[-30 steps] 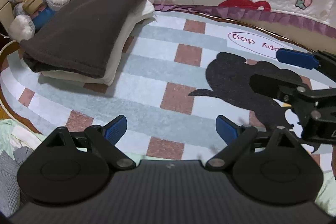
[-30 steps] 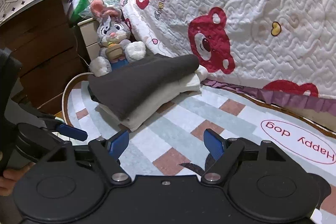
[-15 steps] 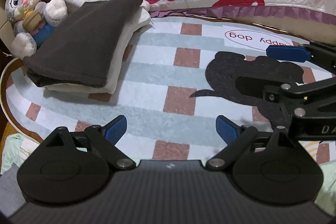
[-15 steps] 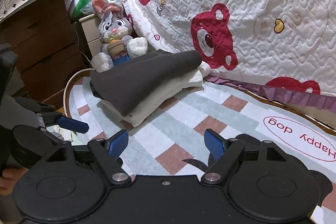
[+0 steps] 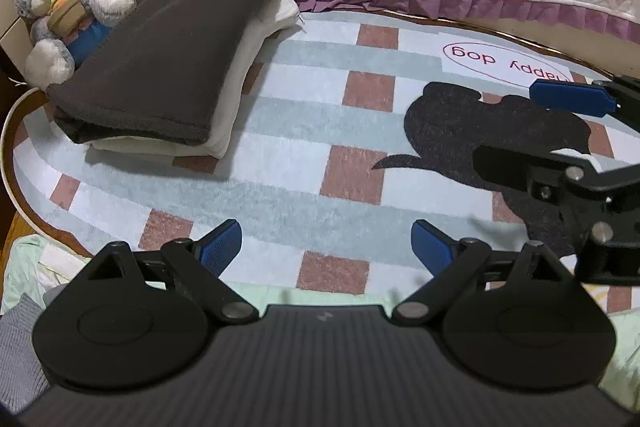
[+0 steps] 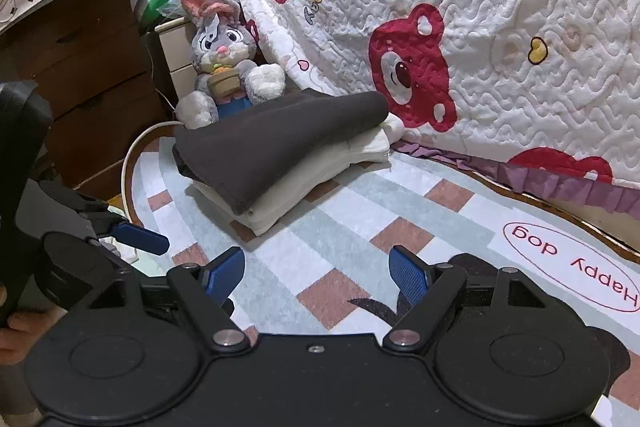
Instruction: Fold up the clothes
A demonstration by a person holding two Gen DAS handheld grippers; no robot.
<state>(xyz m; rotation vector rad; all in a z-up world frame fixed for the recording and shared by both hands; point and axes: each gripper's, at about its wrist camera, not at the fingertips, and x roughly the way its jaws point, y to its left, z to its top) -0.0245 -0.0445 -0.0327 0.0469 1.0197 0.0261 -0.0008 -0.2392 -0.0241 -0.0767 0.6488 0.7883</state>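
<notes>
Hovering over the checked rug (image 5: 280, 131), the left gripper (image 5: 326, 247) and right gripper (image 6: 316, 273) both have their jaws spread wide with nothing between them. Folded clothes sit stacked at the rug's far left edge, a dark grey garment (image 5: 172, 67) lying on top of a cream one (image 5: 236, 99), with a plush rabbit (image 6: 224, 67) just behind the stack and a bear-print quilt (image 6: 480, 27) hanging down beside it. Pale green fabric (image 5: 24, 267) and a grey knit (image 5: 16, 343) lie bunched at the near edge under the left gripper, and bare rug separates both grippers from the stack.
</notes>
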